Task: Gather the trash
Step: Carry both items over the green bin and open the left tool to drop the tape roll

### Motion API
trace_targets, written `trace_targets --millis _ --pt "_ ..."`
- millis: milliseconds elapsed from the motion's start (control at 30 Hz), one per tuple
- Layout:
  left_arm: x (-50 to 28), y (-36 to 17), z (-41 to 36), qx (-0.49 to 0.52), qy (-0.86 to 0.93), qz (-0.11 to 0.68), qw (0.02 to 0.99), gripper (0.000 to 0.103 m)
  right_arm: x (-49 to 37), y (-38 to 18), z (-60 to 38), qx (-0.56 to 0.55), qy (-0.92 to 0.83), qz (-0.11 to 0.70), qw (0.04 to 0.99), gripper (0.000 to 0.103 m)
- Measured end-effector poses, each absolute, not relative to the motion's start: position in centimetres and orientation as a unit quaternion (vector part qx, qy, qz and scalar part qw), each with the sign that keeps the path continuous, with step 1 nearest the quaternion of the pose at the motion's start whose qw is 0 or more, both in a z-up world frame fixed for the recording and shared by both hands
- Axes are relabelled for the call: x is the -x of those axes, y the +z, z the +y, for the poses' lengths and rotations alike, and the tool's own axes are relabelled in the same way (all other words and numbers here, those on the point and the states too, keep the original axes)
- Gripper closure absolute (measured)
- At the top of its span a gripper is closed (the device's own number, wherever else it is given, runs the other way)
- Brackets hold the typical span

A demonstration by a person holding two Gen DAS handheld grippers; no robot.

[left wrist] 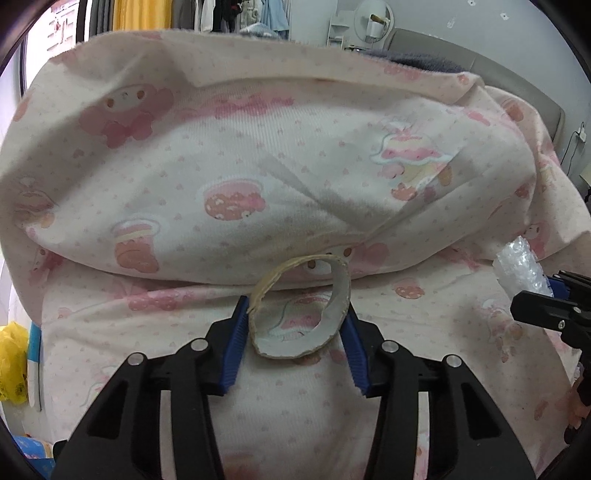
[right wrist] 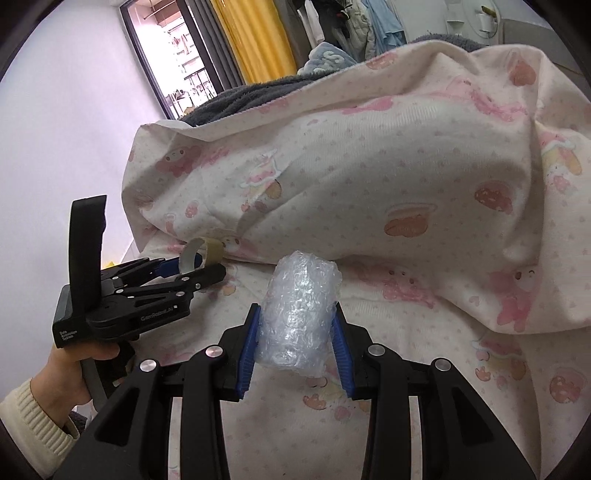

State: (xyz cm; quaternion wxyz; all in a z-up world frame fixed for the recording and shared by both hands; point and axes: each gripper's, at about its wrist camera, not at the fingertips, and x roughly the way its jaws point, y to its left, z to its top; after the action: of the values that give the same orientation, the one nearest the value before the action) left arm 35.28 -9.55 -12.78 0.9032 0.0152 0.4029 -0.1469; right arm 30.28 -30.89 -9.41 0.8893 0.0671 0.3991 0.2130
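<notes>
Cardboard tape ring (left wrist: 299,306), squashed oval, upright on bedding; bubble-wrap roll (right wrist: 299,317) clear, crumpled, upright.

A bed under a pink cartoon print, with a bedroom behind it.

We see a cream quilt (left wrist: 280,162) printed with pink cartoon figures and cakes, bunched into a thick fold over the matching bed sheet (left wrist: 295,413). A dark grey fleece blanket (right wrist: 240,99) shows past its far edge. Behind hang a yellow curtain (right wrist: 255,37) and clothes (right wrist: 354,26) beside a window (right wrist: 173,55). At the left wrist view's left edge we find a yellow plastic bag (left wrist: 13,362).
</notes>
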Motion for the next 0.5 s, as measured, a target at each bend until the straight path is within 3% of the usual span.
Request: trace_targets --millis 500 --pt "-28.0 -9.9 -3.7 -0.002 -0.126 0.388 0.913 0.052 -27.1 -7.4 -26.1 -0.037 0.226 0.395 0.890 0.065"
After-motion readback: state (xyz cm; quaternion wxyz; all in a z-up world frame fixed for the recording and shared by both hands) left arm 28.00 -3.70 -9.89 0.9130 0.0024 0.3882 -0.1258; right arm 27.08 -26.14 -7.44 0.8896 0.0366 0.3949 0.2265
